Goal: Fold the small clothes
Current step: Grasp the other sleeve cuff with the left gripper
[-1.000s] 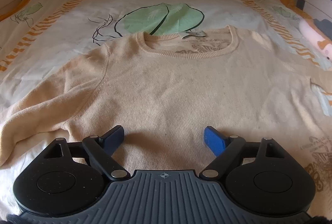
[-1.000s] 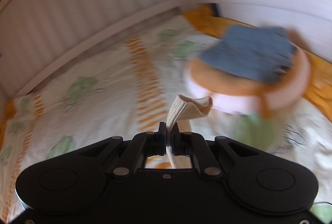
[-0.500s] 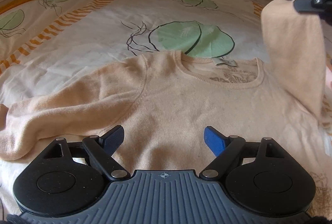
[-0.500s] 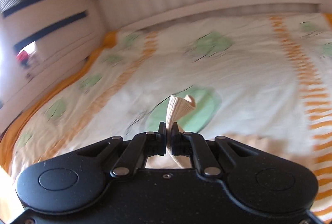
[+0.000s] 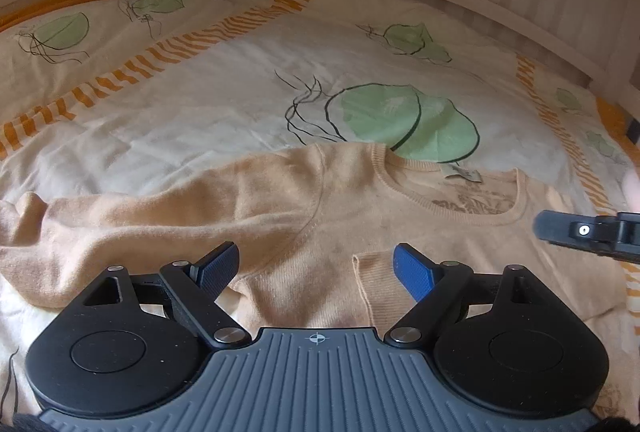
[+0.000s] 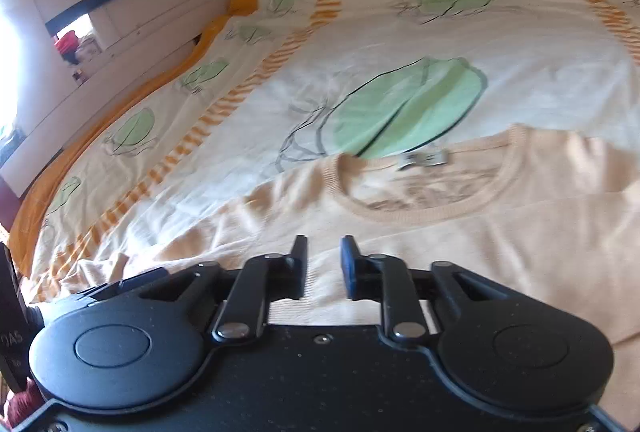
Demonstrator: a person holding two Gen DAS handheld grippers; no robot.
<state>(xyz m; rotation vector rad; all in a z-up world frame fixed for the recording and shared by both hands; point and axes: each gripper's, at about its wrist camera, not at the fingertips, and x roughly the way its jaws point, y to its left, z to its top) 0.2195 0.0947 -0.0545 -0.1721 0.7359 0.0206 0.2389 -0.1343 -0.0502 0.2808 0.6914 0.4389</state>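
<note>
Left wrist view: your left hand-held gripper (image 5: pixel 316 266) hung wide apart and empty over the beige sweater (image 5: pixel 280 216), which lay flat on the bed (image 5: pixel 200 104), one sleeve cuff (image 5: pixel 376 272) folded onto its chest.

Right wrist view: your right hand-held gripper (image 6: pixel 323 264) had just been opening, nothing between its jaws; bare quilt lay beyond the collar (image 6: pixel 432 188).

My right claw (image 6: pixel 323 266) has just let its jaws part, and the sleeve cuff (image 5: pixel 374 282) it carried a moment ago now lies folded across the chest of the beige sweater (image 5: pixel 280 216); nothing sits between the jaws now
</note>
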